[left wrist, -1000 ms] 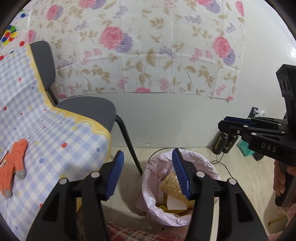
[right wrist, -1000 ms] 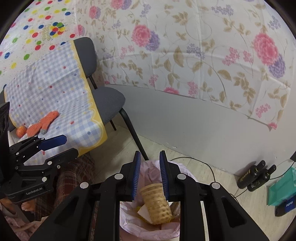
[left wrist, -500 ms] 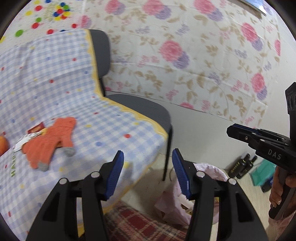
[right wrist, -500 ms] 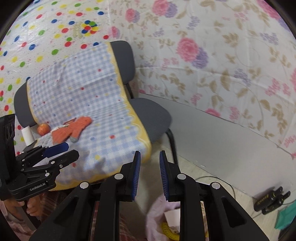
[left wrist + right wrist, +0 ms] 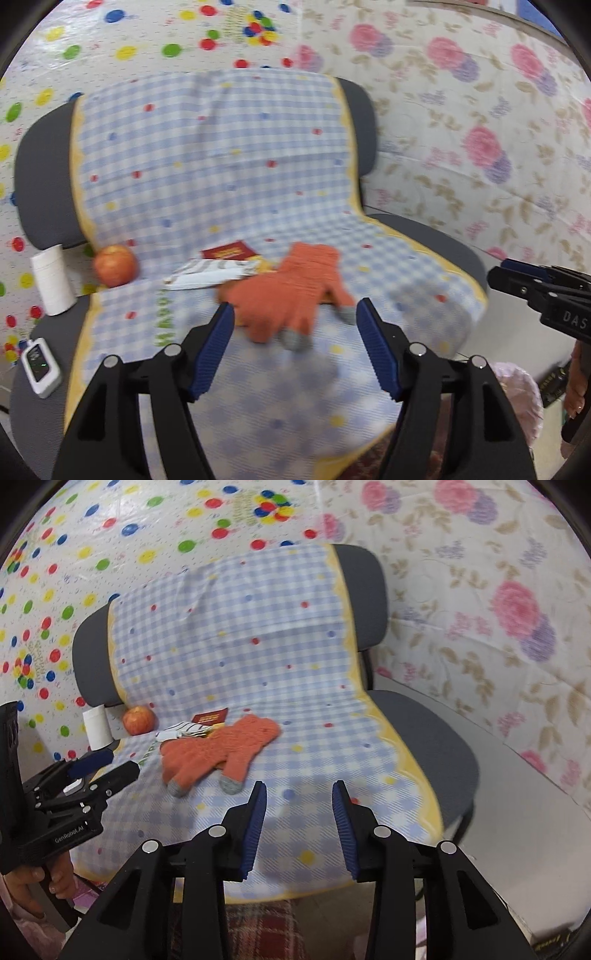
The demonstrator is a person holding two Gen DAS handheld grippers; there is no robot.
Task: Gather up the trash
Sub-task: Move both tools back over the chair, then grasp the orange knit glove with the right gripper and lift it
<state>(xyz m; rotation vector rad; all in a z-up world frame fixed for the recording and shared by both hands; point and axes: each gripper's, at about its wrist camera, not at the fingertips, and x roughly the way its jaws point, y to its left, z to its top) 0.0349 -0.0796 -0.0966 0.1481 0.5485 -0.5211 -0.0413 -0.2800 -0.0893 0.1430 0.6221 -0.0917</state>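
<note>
Both your jaws are apart and hold nothing. The wrappers (image 5: pixel 218 266) lie past your left gripper (image 5: pixel 295 343), half under the glove (image 5: pixel 291 291). Reach carelessly and you may grab the glove instead.

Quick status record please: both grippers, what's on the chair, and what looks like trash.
left gripper: open, empty, facing the orange glove
right gripper: open, empty, over the checked cloth
chair: covered by the cloth
on the seat: glove, red packet, white wrapper, apple
beside the cloth: white roll, small white device
likely trash: packet and wrapper, partly under the glove
bin: pink bag at lower right of the left view
</note>
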